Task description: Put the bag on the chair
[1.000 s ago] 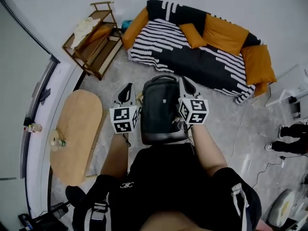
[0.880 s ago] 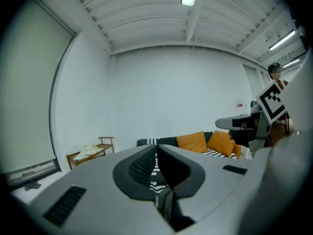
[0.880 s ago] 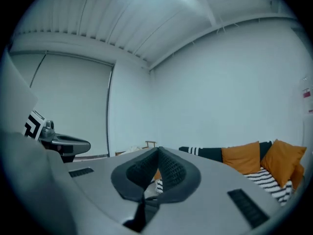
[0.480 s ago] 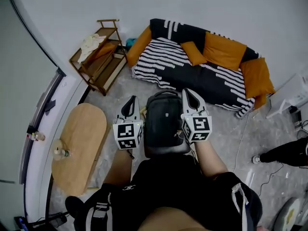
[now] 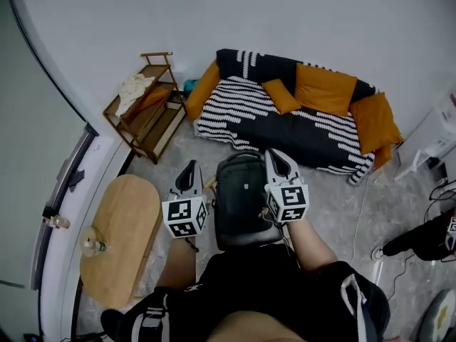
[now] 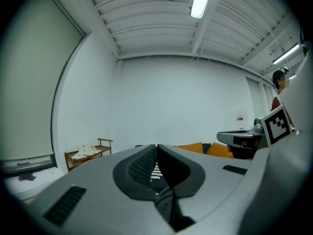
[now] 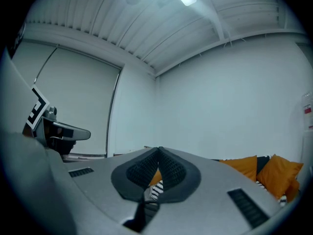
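A black backpack (image 5: 242,194) hangs off the floor in front of me, between my two grippers. My left gripper (image 5: 189,166) is at its left side and my right gripper (image 5: 273,154) at its right; both point toward the sofa. In the left gripper view the jaws (image 6: 156,147) meet at the tips, with a thin dark strap running down between them. The right gripper view shows the same: tips together (image 7: 159,150) and a dark strap below. A bit of light wood (image 5: 209,184) peeks out by the bag's left edge; what it belongs to is hidden.
A black-and-white striped sofa (image 5: 285,123) with orange cushions stands against the far wall. A wooden rack (image 5: 146,105) with a cloth on it is at the left. An oval wooden table (image 5: 117,237) with a bottle (image 5: 92,246) is at my left. A person's legs (image 5: 427,234) and cables are at the right.
Both grippers have risen with the bag hanging between them, still shut. The person at the right edge has shifted position.
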`<state>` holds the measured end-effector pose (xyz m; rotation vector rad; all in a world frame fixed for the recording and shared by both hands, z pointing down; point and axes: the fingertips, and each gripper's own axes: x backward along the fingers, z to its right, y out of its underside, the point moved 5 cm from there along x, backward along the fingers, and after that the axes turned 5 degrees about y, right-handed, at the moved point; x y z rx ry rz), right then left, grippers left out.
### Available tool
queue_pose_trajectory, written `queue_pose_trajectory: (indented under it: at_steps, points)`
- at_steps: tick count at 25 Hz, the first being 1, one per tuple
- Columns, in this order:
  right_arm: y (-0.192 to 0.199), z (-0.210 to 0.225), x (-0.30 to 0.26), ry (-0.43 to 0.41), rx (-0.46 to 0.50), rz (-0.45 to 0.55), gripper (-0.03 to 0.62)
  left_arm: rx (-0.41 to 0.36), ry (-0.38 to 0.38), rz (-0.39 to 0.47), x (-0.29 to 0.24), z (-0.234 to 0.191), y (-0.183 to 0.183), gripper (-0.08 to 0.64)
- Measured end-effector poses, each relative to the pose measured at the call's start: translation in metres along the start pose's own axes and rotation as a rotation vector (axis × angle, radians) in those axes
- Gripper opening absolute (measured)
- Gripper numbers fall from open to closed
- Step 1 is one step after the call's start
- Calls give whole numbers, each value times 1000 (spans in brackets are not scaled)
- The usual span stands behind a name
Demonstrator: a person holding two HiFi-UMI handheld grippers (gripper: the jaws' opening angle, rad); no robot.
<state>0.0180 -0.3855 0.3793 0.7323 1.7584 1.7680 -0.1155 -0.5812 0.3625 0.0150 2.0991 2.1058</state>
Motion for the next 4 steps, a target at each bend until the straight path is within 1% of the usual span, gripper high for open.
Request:
queue_pose_trajectory:
  at_steps: [4]
  points:
    - [-2, 3, 3, 3, 9, 17, 14, -42, -11, 16, 0, 1, -4, 29]
